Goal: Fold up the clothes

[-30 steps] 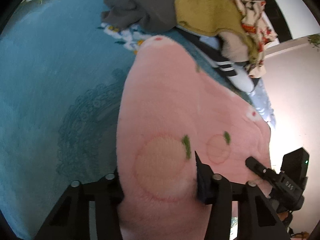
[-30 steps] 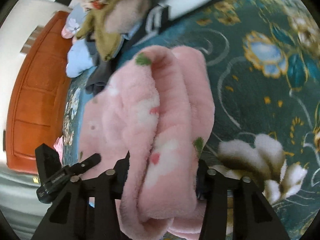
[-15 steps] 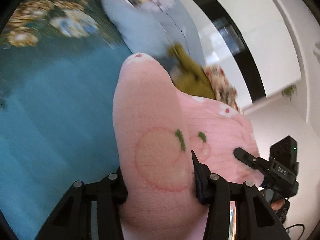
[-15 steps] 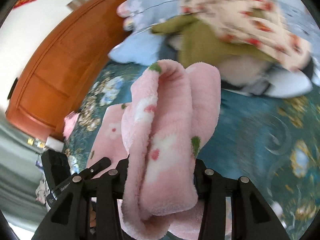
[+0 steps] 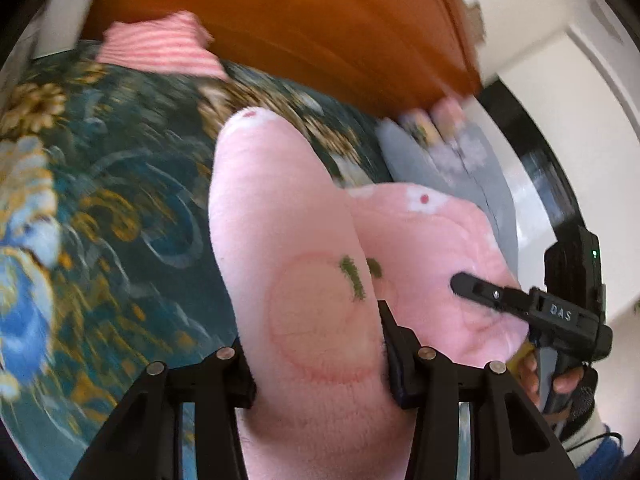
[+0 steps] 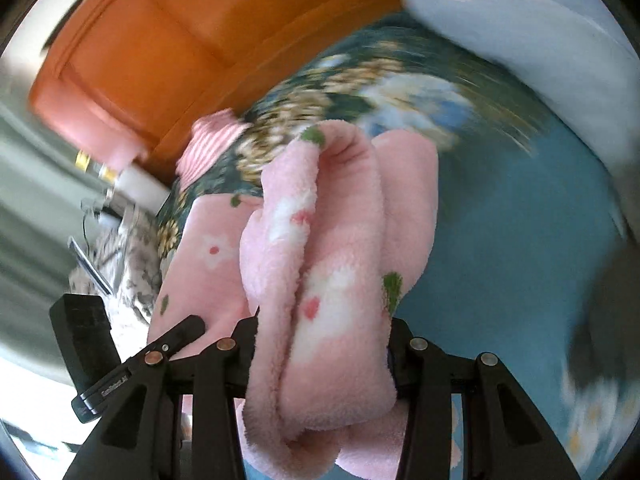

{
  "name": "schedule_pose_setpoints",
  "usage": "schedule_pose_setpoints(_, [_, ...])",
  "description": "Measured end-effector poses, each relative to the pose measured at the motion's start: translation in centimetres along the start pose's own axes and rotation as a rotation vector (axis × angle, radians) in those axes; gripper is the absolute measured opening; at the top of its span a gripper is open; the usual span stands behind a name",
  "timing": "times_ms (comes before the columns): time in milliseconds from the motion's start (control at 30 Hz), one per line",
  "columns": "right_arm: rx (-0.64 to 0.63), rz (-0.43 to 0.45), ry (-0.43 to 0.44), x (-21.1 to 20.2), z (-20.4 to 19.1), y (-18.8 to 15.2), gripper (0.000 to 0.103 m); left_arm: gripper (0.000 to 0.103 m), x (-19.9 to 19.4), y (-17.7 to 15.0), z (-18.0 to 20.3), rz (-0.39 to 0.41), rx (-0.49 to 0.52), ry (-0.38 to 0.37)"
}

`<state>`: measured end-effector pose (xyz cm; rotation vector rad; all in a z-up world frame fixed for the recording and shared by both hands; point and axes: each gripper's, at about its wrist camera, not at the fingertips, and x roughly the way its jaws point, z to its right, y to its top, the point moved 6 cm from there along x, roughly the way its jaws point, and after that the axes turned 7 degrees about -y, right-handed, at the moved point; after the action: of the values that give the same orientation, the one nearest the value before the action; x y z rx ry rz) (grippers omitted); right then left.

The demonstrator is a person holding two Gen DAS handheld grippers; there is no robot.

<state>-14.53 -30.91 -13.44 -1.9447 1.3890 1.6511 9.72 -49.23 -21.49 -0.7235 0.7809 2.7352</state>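
A fluffy pink fleece garment (image 5: 304,264) with peach and flower prints is held folded and lifted above the bed. My left gripper (image 5: 320,364) is shut on one bunched end of it. My right gripper (image 6: 324,360) is shut on the other end, where thick folded layers (image 6: 340,248) bulge out between the fingers. The right gripper also shows in the left wrist view (image 5: 532,308) at the right, and the left gripper shows in the right wrist view (image 6: 132,364) at the lower left. The two grippers are close side by side.
A teal floral bedspread (image 5: 92,216) lies below. An orange wooden headboard (image 5: 304,24) stands behind it. A pink striped folded garment (image 5: 160,48) lies near the headboard. Pale blue pillows (image 5: 452,164) lie to the right, also in the right wrist view (image 6: 532,56).
Both grippers have swung the held pink garment away from the clothes pile toward the headboard end of the bed. The headboard and striped garment have come into view. The grip has not changed.
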Motion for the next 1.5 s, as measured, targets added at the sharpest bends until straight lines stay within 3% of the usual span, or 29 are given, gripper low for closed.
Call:
schedule_pose_setpoints(200, [-0.291, 0.014, 0.029, 4.7, -5.5, 9.7, 0.045, 0.049, 0.2, 4.5, -3.1, 0.144, -0.037, 0.003])
schedule_pose_setpoints(367, [-0.364, -0.006, 0.009, 9.2, -6.3, 14.5, 0.045, 0.049, 3.2, 5.3, -7.1, 0.102, -0.129, 0.031])
schedule_pose_setpoints(467, [-0.333, -0.075, -0.016, 12.6, -4.9, 14.9, 0.045, 0.05, 3.7, 4.4, -8.8, 0.062, -0.163, 0.076])
schedule_pose_setpoints(533, [-0.297, -0.102, 0.009, 13.3, -3.8, 14.4, 0.047, 0.053, 3.0, 3.9, -9.3, 0.064, -0.175, 0.059])
schedule_pose_setpoints(667, [-0.206, -0.14, 0.058, 13.8, -1.5, 13.8, 0.059, 0.057, 1.4, 4.1, -10.0, 0.056, -0.187, 0.044])
schedule_pose_setpoints(867, [-0.163, 0.021, -0.08, 8.7, 0.7, 15.9, 0.06, 0.058, -2.8, 4.0, -7.5, 0.126, -0.062, 0.199])
schedule_pose_setpoints(933, [-0.2, 0.089, -0.137, 6.7, -0.2, 15.9, 0.06, 0.058, -3.0, 4.2, -5.4, 0.126, 0.012, 0.202])
schedule_pose_setpoints(1033, [-0.327, 0.074, -0.099, 6.6, -3.1, 13.0, 0.06, 0.058, -1.9, 3.7, -2.7, 0.111, 0.141, 0.169])
schedule_pose_setpoints(1100, [-0.434, 0.04, -0.09, 7.8, -5.0, 10.0, 0.06, 0.058, -0.3, 2.9, -2.1, 0.075, 0.195, 0.21])
schedule_pose_setpoints(1200, [-0.492, 0.006, -0.11, 10.2, -5.2, 7.5, 0.06, 0.058, 1.8, 1.9, -3.5, 0.036, 0.171, 0.257])
schedule_pose_setpoints(1367, [-0.349, -0.01, -0.157, 14.1, -1.4, 7.8, 0.059, 0.058, 2.3, 2.3, -4.7, 0.021, 0.09, 0.242])
schedule_pose_setpoints(1500, [-0.317, 0.043, -0.125, 12.1, -2.3, 7.1, 0.06, 0.058, -0.8, 1.1, -3.9, 0.067, 0.115, 0.27])
